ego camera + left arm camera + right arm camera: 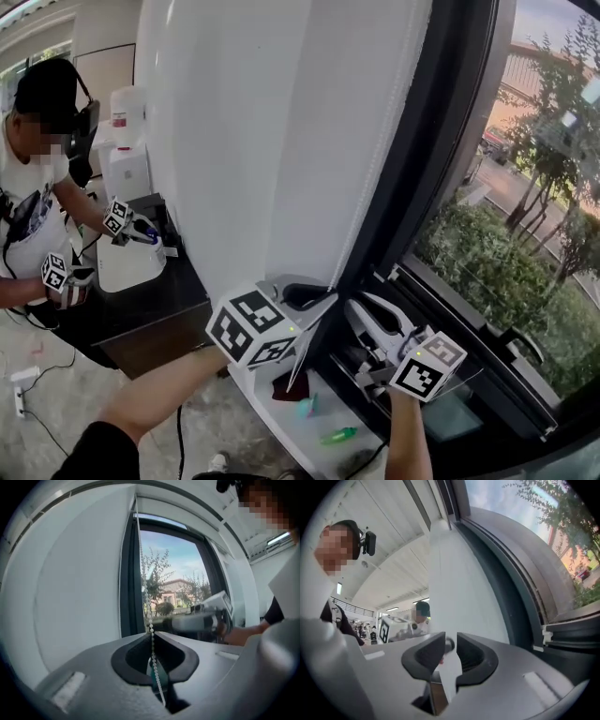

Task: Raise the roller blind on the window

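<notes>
Your left gripper [151, 631] is pinched closed on the bead chain [148, 602], which hangs down the left edge of the window [525, 234], just beside the white wall [234, 141]. Your right gripper [451, 638] stands part open and empty, to the right by the lower frame. The chain looks light, limp and a little slick (the beads should give the pads some catch), so grip across the beads and pull along its line. The roller blind's cloth shows in no view. No writing is legible; the marker cubes [251, 328] carry only patterns.

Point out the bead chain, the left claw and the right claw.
bead chain [148, 604], left gripper view, hanging beads
left claw [152, 632], left gripper view, between fingertips
right claw [450, 639], right gripper view, between fingertips
</notes>
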The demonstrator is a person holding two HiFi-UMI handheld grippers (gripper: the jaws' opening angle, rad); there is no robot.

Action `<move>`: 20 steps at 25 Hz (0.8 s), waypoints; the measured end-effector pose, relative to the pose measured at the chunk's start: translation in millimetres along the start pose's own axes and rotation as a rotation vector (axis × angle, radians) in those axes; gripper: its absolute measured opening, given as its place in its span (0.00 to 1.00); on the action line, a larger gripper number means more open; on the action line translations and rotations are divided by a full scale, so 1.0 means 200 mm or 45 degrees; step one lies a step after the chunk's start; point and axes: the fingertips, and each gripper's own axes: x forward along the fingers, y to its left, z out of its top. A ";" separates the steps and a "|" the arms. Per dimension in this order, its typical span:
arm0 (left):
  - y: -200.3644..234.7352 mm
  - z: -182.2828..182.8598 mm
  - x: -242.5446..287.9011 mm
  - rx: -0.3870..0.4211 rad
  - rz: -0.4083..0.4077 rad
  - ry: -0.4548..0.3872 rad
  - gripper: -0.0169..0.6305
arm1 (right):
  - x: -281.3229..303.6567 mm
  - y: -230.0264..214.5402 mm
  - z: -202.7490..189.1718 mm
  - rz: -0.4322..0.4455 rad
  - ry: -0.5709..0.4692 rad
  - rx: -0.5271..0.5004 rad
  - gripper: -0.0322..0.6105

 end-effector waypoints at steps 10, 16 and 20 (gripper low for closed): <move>0.02 -0.38 0.02 -0.112 0.070 0.080 0.06 | 0.02 -0.04 -0.10 -0.228 0.039 -0.083 0.16; 0.03 -0.35 -0.12 -0.121 0.293 -0.038 0.19 | 0.00 0.01 -0.25 -0.421 0.104 -0.198 0.15; 0.03 -0.32 -0.24 -0.144 0.424 -0.103 0.19 | -0.02 0.06 -0.35 -0.475 0.110 -0.164 0.11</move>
